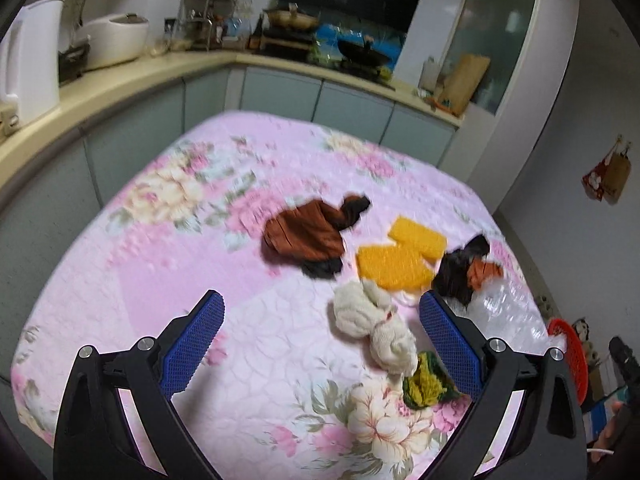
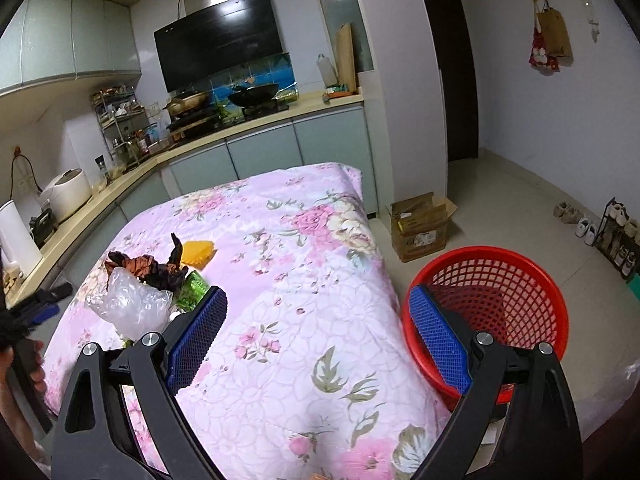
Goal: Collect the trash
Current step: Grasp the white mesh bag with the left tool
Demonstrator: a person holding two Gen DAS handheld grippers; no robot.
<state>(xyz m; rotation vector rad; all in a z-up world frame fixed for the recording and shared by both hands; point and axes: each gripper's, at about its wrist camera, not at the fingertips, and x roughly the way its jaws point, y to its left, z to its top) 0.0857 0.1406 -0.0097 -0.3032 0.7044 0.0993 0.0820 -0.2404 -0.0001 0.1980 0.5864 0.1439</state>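
Note:
Trash lies on a pink floral quilt (image 1: 140, 260): a brown crumpled wrapper (image 1: 308, 234), two yellow sponges (image 1: 400, 254), a dark and orange wrapper (image 1: 466, 270), a cream cloth wad (image 1: 372, 326), a green-yellow scrap (image 1: 426, 386) and clear bubble wrap (image 1: 508, 312). My left gripper (image 1: 322, 312) is open above the quilt, the cream wad between its fingers. My right gripper (image 2: 322, 312) is open and empty over the quilt's right edge, beside a red mesh basket (image 2: 516, 292) on the floor. The bubble wrap (image 2: 128, 304) and the dark wrapper (image 2: 148, 266) show at its left.
A kitchen counter (image 1: 120, 84) with a kettle (image 1: 28, 60) and a rice cooker (image 1: 114, 40) runs behind the quilt. A cardboard box (image 2: 422, 226) stands on the floor past the basket. Shoes on a rack (image 2: 616, 232) line the right wall.

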